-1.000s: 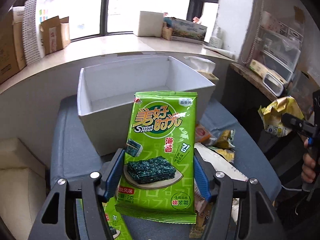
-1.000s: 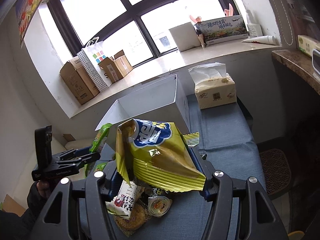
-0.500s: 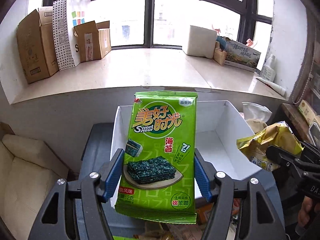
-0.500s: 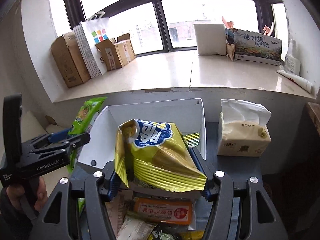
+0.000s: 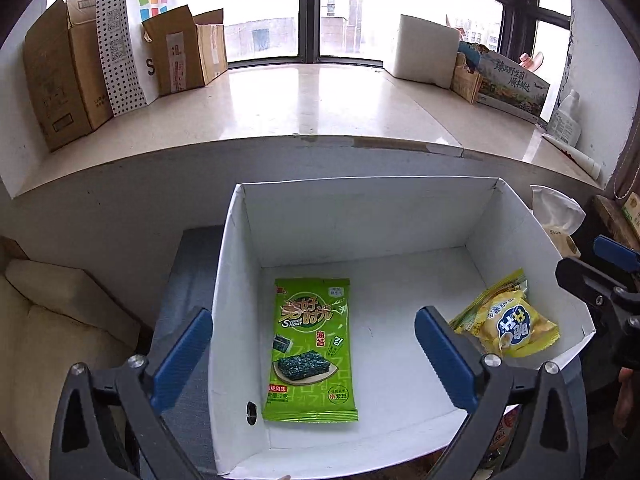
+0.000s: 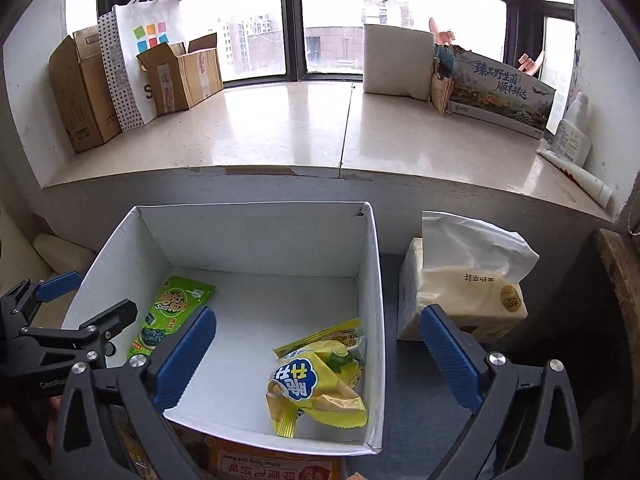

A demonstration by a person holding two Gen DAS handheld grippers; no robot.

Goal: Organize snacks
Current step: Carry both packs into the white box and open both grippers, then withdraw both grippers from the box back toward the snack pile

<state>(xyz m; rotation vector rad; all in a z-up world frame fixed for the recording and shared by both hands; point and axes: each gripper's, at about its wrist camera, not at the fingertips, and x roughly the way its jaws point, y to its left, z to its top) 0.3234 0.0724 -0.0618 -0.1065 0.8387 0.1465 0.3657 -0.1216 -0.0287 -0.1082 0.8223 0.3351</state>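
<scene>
Here, both grippers just opened, empty, seaweed pack (image 5: 312,350) and yellow bag (image 6: 320,388) in white box (image 5: 360,216), tissue pack (image 6: 464,292) fully visible only from right wrist.

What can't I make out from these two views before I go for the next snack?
- Remaining snacks: right wrist view, cut off by the bottom edge and hidden behind the white box and the right tongs.
- Seaweed packet: right wrist view, lower end hidden behind the left tongs.

Two snack packets (image 6: 318,390) in white box (image 6: 370,280)
</scene>
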